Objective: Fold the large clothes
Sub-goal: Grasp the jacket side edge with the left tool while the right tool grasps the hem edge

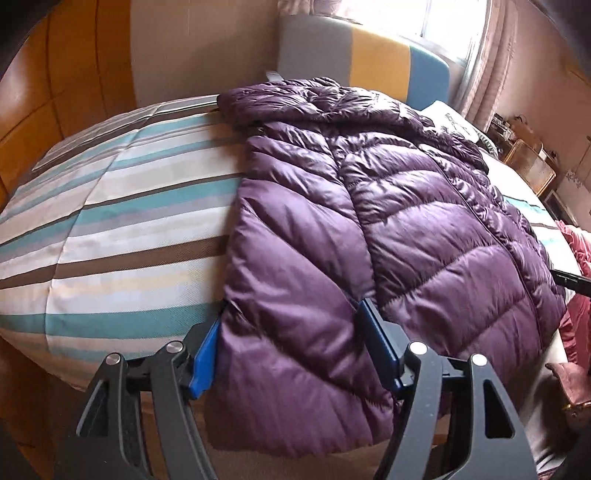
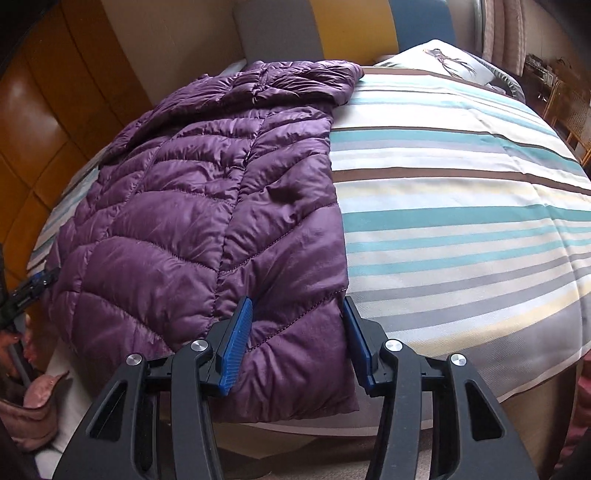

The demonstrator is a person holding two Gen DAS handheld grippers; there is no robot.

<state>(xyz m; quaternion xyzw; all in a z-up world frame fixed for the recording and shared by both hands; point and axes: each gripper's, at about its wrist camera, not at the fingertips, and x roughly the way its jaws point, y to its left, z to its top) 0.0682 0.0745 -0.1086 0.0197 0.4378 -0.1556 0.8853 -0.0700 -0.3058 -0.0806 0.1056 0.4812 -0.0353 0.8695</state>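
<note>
Apparently ready to lift the hem, the left gripper [image 1: 291, 328] and right gripper [image 2: 297, 328] straddle the purple jacket's [image 1: 388, 206] bottom corners on the bed [image 2: 461, 206], jaws spread.

Daylight comes through a curtained window [image 1: 448, 27] behind the grey, yellow and blue headboard [image 1: 364, 57]; orange wooden wardrobe doors [image 1: 55, 92] line the left wall.

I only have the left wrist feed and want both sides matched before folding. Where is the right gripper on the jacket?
Observer: The right gripper is open, one finger on each side of the purple jacket at its near hem corner.
Operator: How does that side edge look?
Observer: A folded-in panel lies on top there, and its outer edge runs fairly straight along the striped duvet.
</note>
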